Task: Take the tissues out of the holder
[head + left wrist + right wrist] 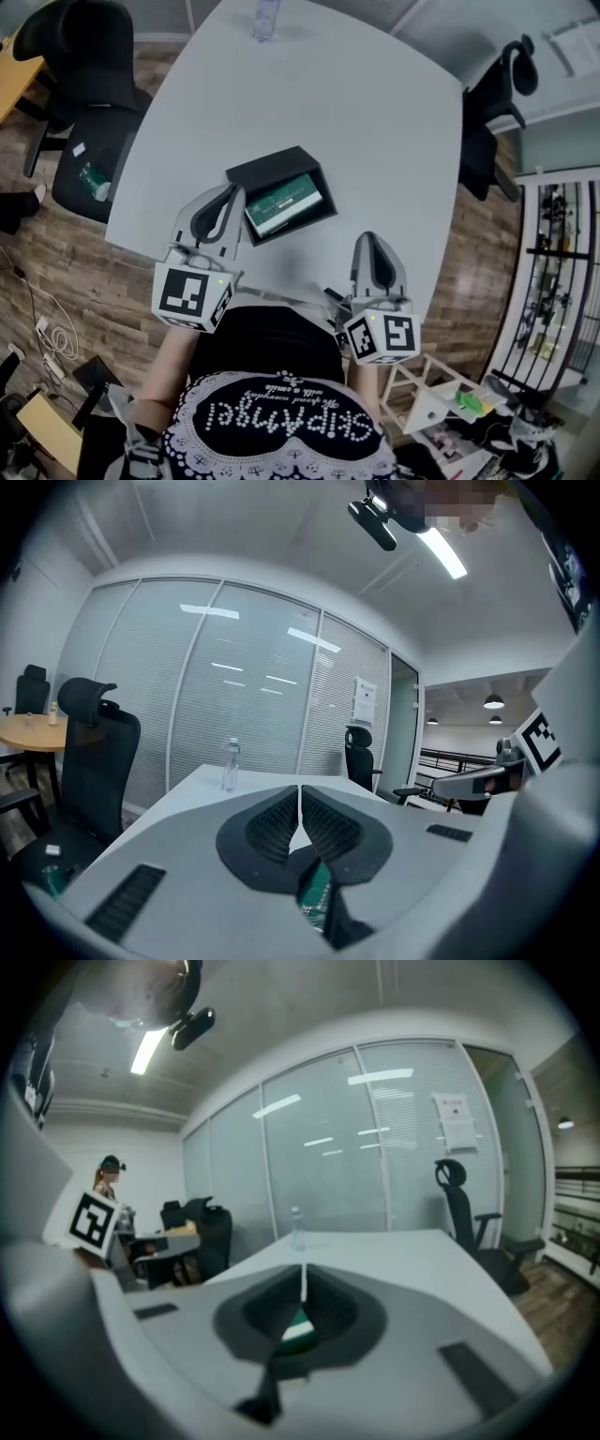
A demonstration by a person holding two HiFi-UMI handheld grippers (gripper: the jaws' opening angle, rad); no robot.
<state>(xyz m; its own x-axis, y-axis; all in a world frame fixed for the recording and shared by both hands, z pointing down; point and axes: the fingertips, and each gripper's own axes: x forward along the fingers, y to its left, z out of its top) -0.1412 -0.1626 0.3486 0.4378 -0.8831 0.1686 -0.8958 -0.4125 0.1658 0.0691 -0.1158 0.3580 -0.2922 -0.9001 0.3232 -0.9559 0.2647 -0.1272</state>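
Note:
A black open-topped holder (272,161) lies on the white table (375,122) near its front edge, with a green tissue pack (284,202) lying inside it. My left gripper (228,190) is shut and empty, its tips just left of the holder's near left corner. My right gripper (373,237) is also shut and empty, hovering over the table's front edge to the right of the holder and apart from it. In the left gripper view the closed jaws (300,789) hide most of the green pack (314,897). The right gripper view shows its closed jaws (302,1269) with a strip of the pack (298,1327) below.
A clear water bottle (266,19) stands at the table's far edge. Black office chairs stand to the left (89,56) and to the right (502,84). A white rack with small items (441,398) sits on the floor at my right. Glass walls are behind the table.

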